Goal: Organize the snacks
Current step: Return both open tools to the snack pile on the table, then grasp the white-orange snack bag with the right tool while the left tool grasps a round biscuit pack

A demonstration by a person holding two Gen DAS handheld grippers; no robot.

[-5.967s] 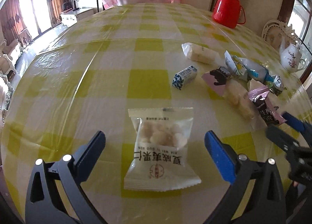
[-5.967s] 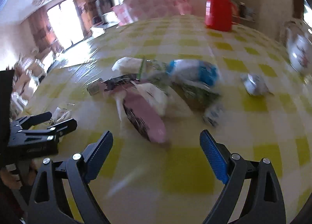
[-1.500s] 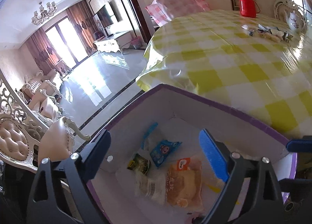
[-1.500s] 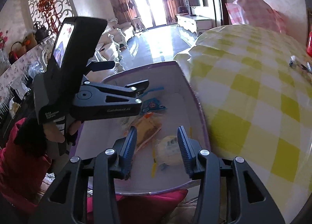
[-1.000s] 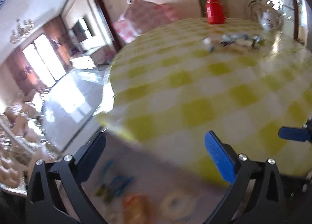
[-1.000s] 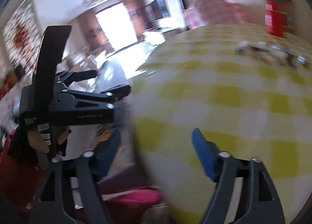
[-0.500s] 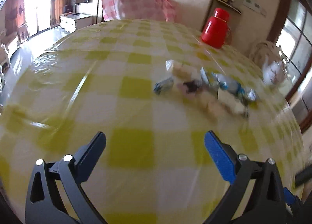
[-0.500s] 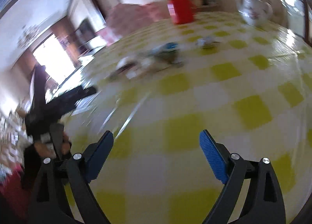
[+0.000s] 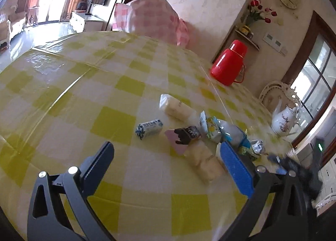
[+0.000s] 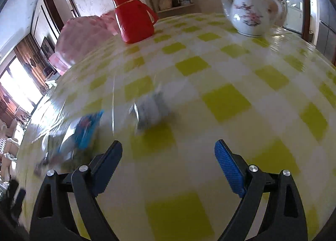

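Left gripper: jaws apart, empty, aimed at snacks heaped centre-right on table | Right gripper: jaws apart, empty, blurred wrapper just above, likely next pick.

The left claw has two black plastic arms with triangular cut-outs, silver screws at the joints, and ribbed blue pads on its fingers. The right claw is built alike: black frame, silver screws, blue ribbed pads.
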